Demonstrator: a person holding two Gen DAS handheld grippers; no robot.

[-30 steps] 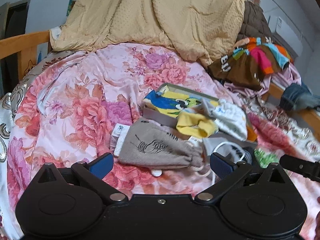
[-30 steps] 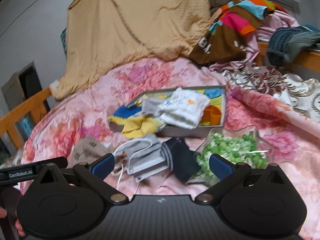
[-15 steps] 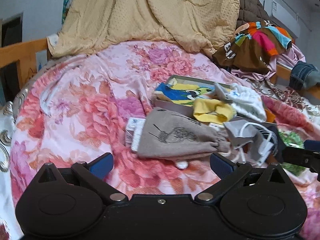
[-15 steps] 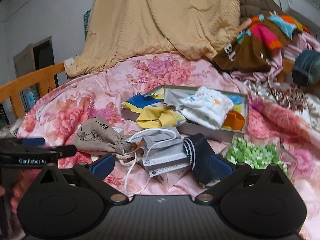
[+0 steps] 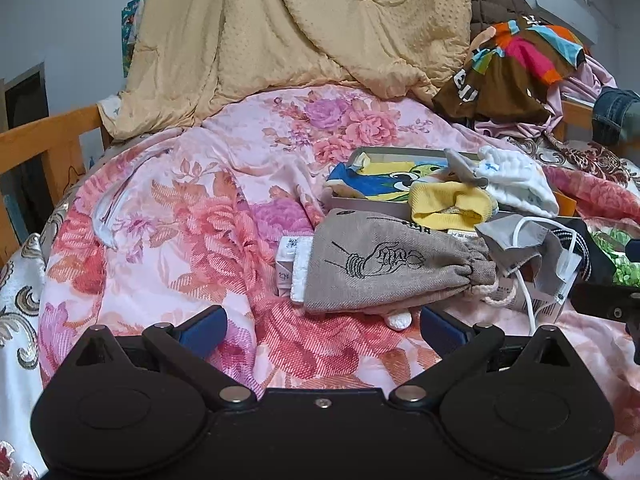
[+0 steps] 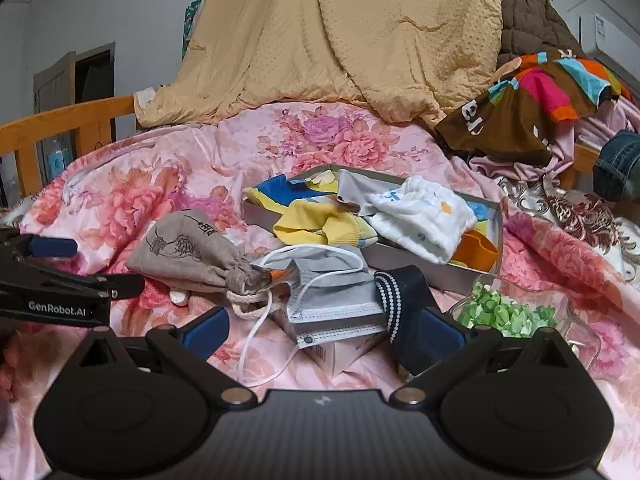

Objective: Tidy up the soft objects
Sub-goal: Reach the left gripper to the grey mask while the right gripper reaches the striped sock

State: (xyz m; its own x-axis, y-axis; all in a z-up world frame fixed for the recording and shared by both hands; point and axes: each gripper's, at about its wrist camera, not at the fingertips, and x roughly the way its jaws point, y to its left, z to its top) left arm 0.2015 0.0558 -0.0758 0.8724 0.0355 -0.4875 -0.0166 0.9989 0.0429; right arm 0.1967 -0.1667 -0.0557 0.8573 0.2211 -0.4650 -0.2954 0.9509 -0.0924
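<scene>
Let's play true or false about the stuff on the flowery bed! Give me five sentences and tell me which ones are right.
1. The beige drawstring pouch with a hand drawing lies outside the shallow grey box. True.
2. The left gripper is squeezing the pouch. False: it is open and holds nothing.
3. The yellow knitted cloth hangs over the box's edge. True.
4. The grey face mask with white loops lies inside the box. False: it lies on the bedspread in front of it.
5. The right gripper is shut on the navy striped sock. False: it is open.
</scene>
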